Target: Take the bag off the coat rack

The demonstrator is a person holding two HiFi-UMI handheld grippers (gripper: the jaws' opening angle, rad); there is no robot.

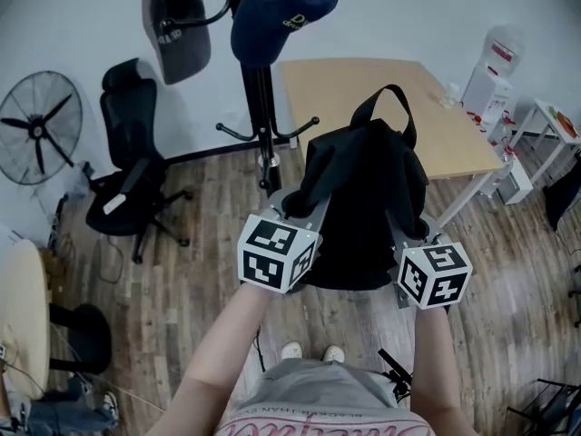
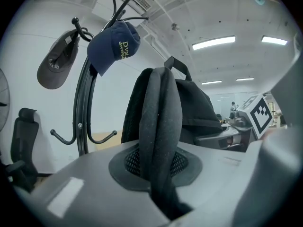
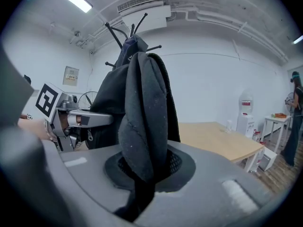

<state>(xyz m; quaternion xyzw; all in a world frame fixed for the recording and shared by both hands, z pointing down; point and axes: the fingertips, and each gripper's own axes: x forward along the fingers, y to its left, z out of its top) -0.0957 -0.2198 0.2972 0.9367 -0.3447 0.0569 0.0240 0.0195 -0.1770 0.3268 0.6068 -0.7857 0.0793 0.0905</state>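
The left hand-held gripper (image 2: pixel 158 174) and right hand-held gripper (image 3: pixel 142 174) each clench a strap of the black fabric backpack (image 1: pixel 363 198), held up beside the black metal coat rack (image 1: pixel 259 107). Best hold both grips level and draw it clear of the hooks.

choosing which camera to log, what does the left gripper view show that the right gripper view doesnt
Only the left gripper view: a grey cap hanging on the coat rack, and an office chair.

Only the right gripper view: the water dispenser and a small white table beside it.

Both: the coat rack, part of the wooden table, and the black backpack. In each view a strap is pinched in that view's own jaws, by the left gripper and the right gripper.
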